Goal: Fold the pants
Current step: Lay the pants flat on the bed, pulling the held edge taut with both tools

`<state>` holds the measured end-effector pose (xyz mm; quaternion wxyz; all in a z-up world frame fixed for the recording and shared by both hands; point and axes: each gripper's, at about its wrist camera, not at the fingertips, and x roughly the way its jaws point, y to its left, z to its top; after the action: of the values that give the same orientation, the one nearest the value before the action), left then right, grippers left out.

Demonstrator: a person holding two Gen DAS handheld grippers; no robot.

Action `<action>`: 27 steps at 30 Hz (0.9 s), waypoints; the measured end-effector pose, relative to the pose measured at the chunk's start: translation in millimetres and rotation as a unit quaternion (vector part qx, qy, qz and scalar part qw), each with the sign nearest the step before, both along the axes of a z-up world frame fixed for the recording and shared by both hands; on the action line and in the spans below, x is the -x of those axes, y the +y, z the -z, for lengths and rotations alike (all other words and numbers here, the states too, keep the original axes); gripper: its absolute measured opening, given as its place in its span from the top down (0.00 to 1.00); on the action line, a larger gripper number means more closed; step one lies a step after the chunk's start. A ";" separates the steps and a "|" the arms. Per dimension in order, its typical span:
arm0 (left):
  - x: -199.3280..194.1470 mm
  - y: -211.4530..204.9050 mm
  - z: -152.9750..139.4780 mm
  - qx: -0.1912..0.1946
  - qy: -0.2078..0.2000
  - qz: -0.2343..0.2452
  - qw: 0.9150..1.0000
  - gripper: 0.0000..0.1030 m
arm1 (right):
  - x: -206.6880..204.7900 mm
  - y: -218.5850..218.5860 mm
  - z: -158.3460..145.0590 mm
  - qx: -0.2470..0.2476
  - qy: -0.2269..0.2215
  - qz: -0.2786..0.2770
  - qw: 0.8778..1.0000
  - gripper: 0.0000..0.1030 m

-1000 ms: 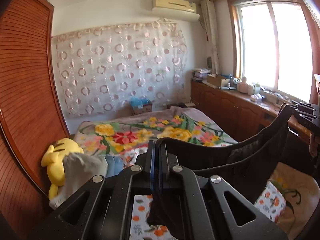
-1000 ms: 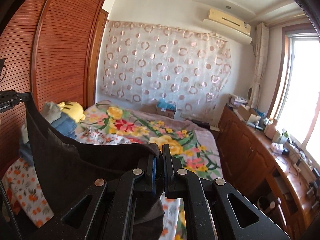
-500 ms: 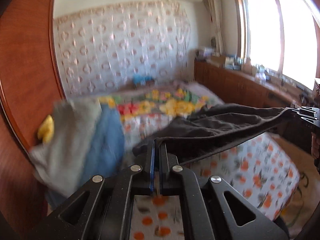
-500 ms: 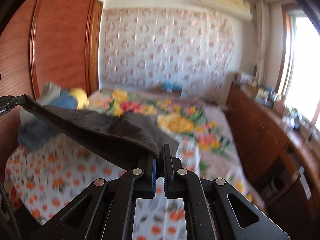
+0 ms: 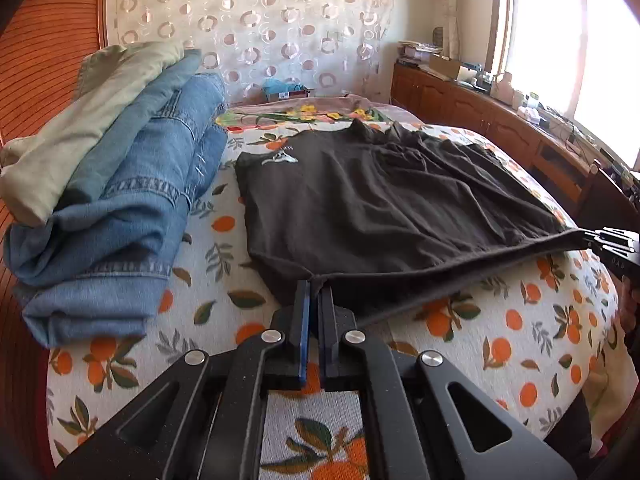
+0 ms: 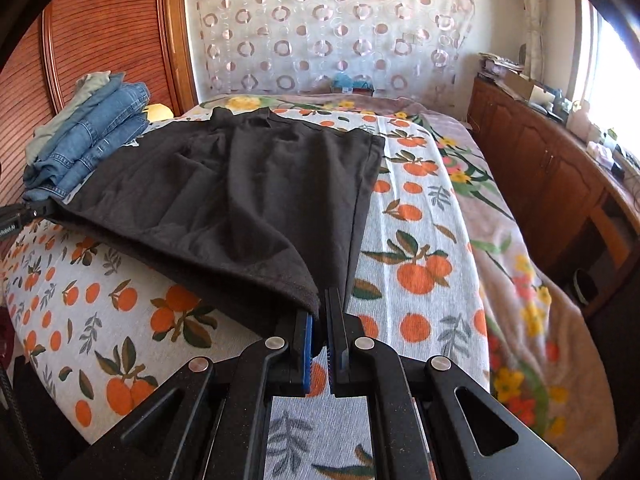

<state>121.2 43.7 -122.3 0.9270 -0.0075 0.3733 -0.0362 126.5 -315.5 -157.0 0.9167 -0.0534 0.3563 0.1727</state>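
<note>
On the orange-print bedspread (image 5: 520, 332), the dark pants (image 5: 392, 196) are lying spread out flat, the far end resting on the bed and the near hem held taut between the two tools. The left gripper (image 5: 314, 292) is clamping one near corner of the hem, and the right gripper (image 6: 322, 304) is pinching the opposite corner, probably so the cloth is settling without wrinkles before a fold. The edge between them is hanging slightly off the mattress. The stack of folded jeans (image 5: 120, 216) is sitting just beside the pants on the left, so room is tight there; on the right the bedspread is lying bare, though how far it runs beyond the wooden cabinets (image 6: 560, 184) is hard to judge through the fisheye.
</note>
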 end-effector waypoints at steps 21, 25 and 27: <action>83.4 -4.8 -7.1 0.028 -0.008 0.026 0.999 0.96 | 64.5 -28.7 -0.5 -0.045 0.008 0.007 0.999 0.95; 81.2 -5.2 0.6 0.021 0.002 0.022 1.000 0.96 | 66.9 -25.9 5.5 -0.044 0.018 0.007 0.999 0.95; 80.6 -5.0 3.0 0.021 0.005 0.022 1.000 0.96 | 65.1 -25.2 7.7 -0.043 0.022 0.009 0.999 0.95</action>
<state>40.6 38.7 -125.2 0.9238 -0.0192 0.3769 -0.0650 61.4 -340.7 -164.6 0.9116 -0.0072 0.3694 0.1805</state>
